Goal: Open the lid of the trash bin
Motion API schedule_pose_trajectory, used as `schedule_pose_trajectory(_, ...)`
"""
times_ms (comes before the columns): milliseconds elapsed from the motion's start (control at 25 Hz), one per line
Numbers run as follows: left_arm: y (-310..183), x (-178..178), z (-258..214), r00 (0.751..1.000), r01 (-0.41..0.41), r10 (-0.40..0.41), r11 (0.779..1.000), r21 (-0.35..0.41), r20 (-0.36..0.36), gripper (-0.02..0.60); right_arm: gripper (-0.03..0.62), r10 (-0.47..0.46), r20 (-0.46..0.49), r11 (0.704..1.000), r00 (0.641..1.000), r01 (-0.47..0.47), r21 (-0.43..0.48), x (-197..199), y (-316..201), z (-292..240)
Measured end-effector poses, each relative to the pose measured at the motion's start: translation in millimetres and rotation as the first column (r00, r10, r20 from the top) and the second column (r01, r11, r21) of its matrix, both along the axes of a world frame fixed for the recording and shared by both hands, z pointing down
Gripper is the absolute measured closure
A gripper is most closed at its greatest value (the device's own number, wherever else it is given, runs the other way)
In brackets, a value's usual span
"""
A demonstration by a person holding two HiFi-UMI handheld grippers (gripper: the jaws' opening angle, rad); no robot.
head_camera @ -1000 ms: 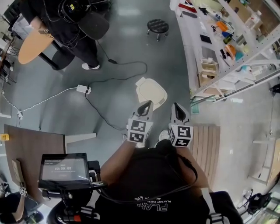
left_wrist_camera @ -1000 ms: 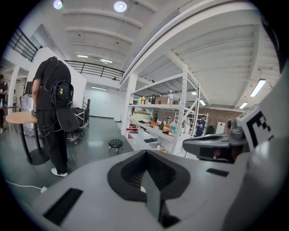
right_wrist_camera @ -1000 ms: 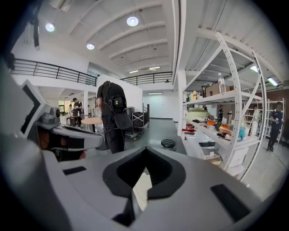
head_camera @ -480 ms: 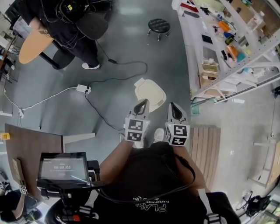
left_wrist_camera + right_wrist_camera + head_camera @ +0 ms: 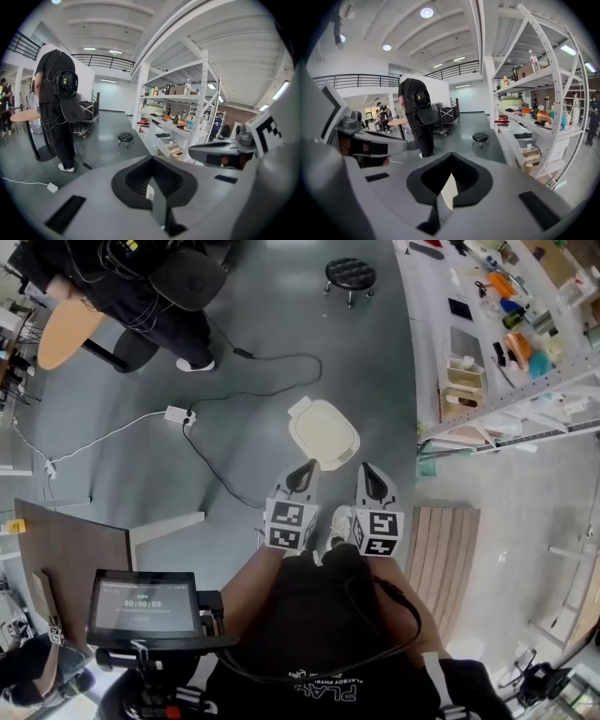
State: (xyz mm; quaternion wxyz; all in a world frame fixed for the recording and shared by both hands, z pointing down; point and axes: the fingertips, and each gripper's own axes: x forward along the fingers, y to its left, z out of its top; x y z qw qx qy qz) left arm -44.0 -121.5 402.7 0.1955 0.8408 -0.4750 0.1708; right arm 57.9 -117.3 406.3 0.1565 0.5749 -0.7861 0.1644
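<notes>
Left gripper [image 5: 309,467] and right gripper [image 5: 367,471] are held side by side, near the closed trash bin lid [image 5: 323,432]. Both jaw pairs are pressed together, nothing pinched.

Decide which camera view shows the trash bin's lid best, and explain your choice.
The head view: the trash bin lid shows whole from above, cream and closed. Each gripper view looks level across the room and shows only a pale sliver through the gap below its shut jaws, too little to identify.

The left gripper [image 5: 151,158] is holding its 2 jaws together, gripping nothing. A person [image 5: 55,112] is standing near a stool [image 5: 125,137].
</notes>
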Motion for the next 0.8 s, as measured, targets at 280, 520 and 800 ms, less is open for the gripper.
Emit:
schedule_pose_trajectory(280,-25,5,43,0.999,0.011,-0.009,0.998,-0.062,0.035,0.584,0.597,-0.052,0.011,0.997,0.999,0.052,-0.052,3,-33,41)
schedule_pose_trajectory(520,-60,-5,81,0.994,0.105,-0.102,0.988,-0.114,0.031,0.584,0.597,-0.081,0.001,0.994,0.997,0.080,-0.076,3,-65,75)
schedule_pose_trajectory(800,-98,-12,110,0.987,0.158,-0.157,0.978,-0.133,0.022,0.584,0.597,-0.118,-0.005,0.986,0.993,0.116,-0.123,-1,-87,112)
